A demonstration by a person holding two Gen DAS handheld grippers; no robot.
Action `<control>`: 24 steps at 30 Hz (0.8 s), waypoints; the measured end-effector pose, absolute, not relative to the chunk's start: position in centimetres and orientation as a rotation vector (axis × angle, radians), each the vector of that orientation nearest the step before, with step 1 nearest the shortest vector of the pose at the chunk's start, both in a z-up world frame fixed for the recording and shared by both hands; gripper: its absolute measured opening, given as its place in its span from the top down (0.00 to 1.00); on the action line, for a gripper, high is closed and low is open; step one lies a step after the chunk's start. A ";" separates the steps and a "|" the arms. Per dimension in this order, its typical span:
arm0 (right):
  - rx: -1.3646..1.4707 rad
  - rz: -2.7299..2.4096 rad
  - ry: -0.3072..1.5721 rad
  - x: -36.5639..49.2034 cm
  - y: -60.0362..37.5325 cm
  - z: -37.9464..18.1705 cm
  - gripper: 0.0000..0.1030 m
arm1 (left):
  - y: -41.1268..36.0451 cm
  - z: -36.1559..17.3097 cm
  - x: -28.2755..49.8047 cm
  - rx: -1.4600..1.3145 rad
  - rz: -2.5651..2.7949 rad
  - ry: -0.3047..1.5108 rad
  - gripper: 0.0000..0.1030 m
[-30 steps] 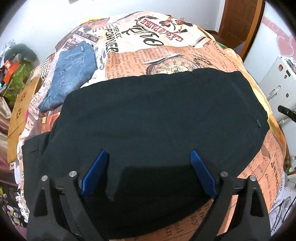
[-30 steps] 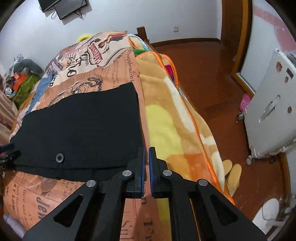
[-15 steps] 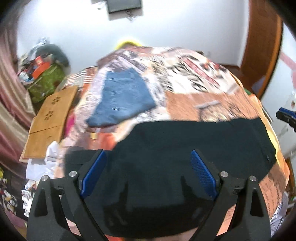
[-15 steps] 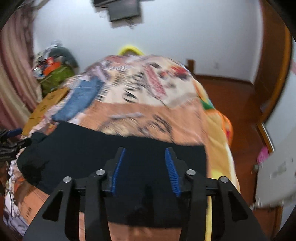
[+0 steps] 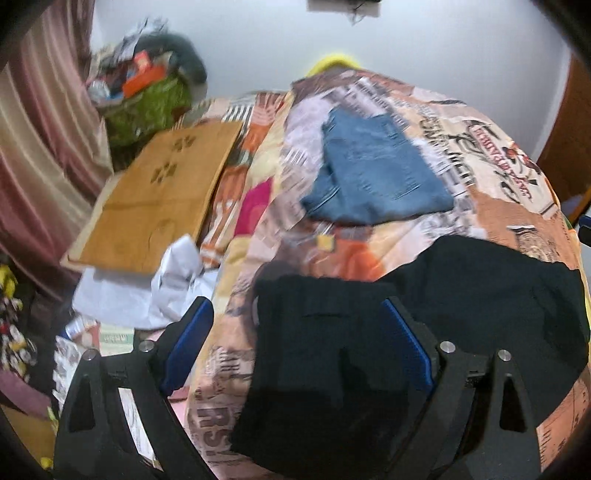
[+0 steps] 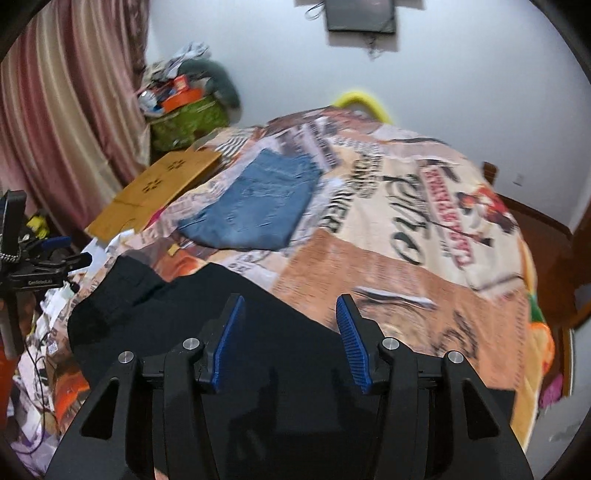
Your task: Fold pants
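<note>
Both the left gripper and right gripper hang spread apart, holding nothing, over black pants at the bed's near edge

Counted on one bedspread: one black pants, one folded jeans, one wooden board, with two grippers, left and right, and one wall screen.

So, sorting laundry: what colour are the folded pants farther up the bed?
Faded blue denim pants, clearest in the right wrist view.
</note>
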State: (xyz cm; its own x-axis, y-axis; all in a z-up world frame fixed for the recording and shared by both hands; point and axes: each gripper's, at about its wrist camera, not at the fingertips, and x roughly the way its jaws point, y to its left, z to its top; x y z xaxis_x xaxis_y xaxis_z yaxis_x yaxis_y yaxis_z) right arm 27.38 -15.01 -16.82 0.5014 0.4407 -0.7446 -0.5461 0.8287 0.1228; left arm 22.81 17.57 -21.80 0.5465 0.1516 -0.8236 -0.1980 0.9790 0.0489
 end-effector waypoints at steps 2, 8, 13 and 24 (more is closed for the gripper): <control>-0.153 0.623 0.878 28.1 -13.2 -17.6 0.54 | 18.7 -22.9 22.7 -0.070 0.207 0.999 0.17; -0.194 0.702 0.950 30.0 -8.2 -20.1 0.54 | 20.6 -26.5 23.2 -0.119 0.163 1.080 0.27; -0.211 0.754 1.020 31.6 -5.1 -22.6 0.54 | 21.2 -28.9 24.8 -0.210 0.063 1.138 0.28; -0.197 0.844 1.141 34.3 -1.3 -26.5 0.54 | 19.7 -30.8 26.0 -0.184 0.005 1.144 0.49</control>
State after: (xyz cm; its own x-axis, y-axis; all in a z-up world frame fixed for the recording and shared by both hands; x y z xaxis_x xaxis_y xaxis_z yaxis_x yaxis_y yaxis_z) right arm 34.33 -1.27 -26.53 0.1542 0.4886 -0.8588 -0.6778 0.6847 0.2679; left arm 25.97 19.68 -30.82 0.4160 -0.0898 -0.9049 -0.0980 0.9849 -0.1428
